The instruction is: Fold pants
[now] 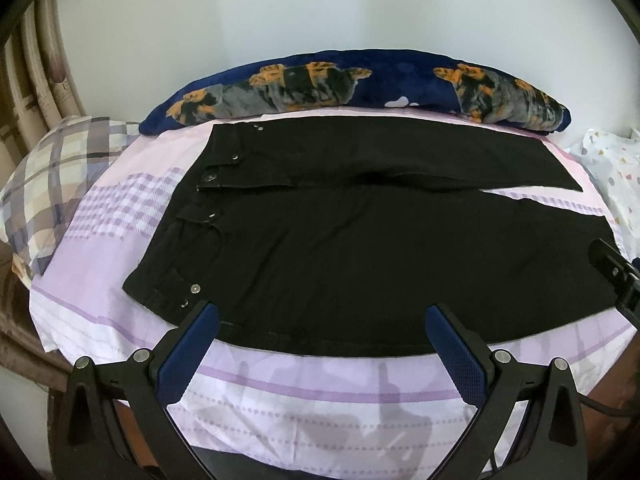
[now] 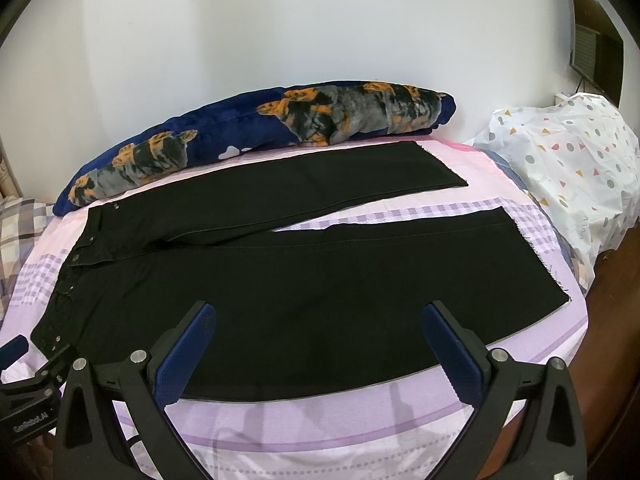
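Black pants (image 1: 340, 248) lie flat on the bed, waistband with metal buttons to the left, the two legs spread apart to the right (image 2: 320, 280). My left gripper (image 1: 320, 316) is open and empty, hovering at the near edge of the pants close to the waist. My right gripper (image 2: 320, 316) is open and empty, over the near leg's lower edge. The right gripper's tip shows at the right edge of the left wrist view (image 1: 612, 264). The left gripper shows at the lower left of the right wrist view (image 2: 28, 376).
The pants rest on a pink and purple checked sheet (image 1: 280, 384). A dark blue blanket with orange animals (image 1: 360, 84) lies along the far wall. A plaid pillow (image 1: 52, 176) is at the left. A white patterned bundle (image 2: 568, 160) sits at the right.
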{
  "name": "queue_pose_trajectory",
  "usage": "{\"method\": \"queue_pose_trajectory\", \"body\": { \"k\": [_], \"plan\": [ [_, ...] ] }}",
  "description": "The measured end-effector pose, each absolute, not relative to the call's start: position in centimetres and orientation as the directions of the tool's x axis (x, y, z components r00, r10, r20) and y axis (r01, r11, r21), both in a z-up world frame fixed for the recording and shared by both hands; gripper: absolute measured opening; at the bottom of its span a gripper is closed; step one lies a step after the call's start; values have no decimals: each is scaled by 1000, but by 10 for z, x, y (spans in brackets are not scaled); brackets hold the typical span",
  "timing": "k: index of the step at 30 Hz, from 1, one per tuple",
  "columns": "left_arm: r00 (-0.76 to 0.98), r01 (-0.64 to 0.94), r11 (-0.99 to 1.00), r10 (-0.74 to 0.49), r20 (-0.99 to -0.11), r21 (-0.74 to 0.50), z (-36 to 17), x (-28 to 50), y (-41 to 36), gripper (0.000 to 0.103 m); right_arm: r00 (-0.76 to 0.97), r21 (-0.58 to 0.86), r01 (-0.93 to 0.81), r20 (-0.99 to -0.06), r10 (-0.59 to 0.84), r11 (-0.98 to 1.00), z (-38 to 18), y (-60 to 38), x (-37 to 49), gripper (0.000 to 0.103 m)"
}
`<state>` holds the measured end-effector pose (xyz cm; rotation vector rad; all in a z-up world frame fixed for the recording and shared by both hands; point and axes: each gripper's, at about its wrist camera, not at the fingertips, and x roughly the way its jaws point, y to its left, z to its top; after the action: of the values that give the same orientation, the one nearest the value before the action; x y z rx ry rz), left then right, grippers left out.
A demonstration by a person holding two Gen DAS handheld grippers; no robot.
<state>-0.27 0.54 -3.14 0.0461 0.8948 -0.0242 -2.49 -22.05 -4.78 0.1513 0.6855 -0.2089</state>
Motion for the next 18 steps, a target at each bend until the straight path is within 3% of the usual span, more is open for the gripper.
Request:
{"method": "queue_pose_trajectory", "body": {
  "k": [18],
  "plan": [
    [588, 7, 999, 38, -808, 52, -39, -2, 9, 103, 749, 65, 239, -647, -141, 969, -52, -218, -23, 103]
  ]
}}
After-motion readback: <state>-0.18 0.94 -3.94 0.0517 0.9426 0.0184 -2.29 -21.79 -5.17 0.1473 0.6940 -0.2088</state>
